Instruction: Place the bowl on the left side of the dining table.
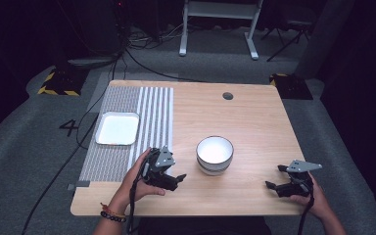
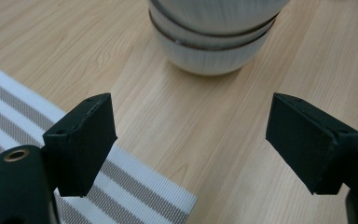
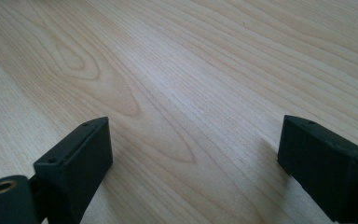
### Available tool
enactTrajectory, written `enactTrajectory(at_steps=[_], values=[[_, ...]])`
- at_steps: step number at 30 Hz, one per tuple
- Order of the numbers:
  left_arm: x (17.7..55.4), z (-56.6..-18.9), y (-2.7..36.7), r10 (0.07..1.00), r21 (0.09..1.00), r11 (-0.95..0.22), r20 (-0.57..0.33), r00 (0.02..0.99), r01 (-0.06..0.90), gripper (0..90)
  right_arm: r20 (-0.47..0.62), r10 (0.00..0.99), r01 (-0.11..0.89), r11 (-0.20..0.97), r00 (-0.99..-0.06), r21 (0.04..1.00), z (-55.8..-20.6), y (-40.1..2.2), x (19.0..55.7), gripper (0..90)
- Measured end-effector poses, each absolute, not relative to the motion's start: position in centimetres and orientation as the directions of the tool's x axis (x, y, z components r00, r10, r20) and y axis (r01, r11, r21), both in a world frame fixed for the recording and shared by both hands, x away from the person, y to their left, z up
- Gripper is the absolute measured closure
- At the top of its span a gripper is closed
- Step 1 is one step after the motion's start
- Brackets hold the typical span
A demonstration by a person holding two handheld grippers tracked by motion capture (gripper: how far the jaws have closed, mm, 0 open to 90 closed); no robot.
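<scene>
High view: your left tongs sit near the table's front edge, jaws spread, nothing between them, pointing toward 3 o'clock. The stacked white bowls stand just beside them at about 2 o'clock from the tips, not touching. Your right tongs rest well apart from the bowls, at the bowls' 4 o'clock, jaws spread and empty, pointing toward 9 o'clock. A striped mat covers the table's left part, and a white tray lies on it at 10 o'clock from your left hand.

Left gripper view: left tongs released, wide gap, bare wood between the jaws. Bowls at 12 o'clock ahead, near but clear of both jaws. Corner of the mat under the left jaw at 7 o'clock.

Right gripper view: right tongs released, wide gap, grasping nothing; bare table ahead.
</scene>
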State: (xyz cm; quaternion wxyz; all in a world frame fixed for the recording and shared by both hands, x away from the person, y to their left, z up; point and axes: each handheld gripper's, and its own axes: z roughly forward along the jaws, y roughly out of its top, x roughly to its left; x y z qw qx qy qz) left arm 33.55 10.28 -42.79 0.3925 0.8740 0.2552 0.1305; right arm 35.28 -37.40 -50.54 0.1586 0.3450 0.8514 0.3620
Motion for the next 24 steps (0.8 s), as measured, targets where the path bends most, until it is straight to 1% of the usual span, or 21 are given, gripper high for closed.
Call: enactTrajectory(at_steps=[6,16,24], values=[[33.5,-41.9,9.1,0.503,0.78,-0.547,0.016,0.864,0.304,15.7,-0.021,0.701,0.472,0.501,-0.712,0.726,-50.5,-37.4,35.3,10.1],[33.8,-41.1,6.8,0.448,0.788,-0.56,0.027,0.894,0.257,15.7,-0.021,0.702,0.472,0.5,-0.712,0.726,-50.5,-37.4,35.3,10.1],[34.1,-40.7,4.9,0.394,0.775,-0.594,0.047,0.918,0.216,15.7,-0.02,0.702,0.472,0.5,-0.712,0.726,-50.5,-37.4,35.3,10.1]])
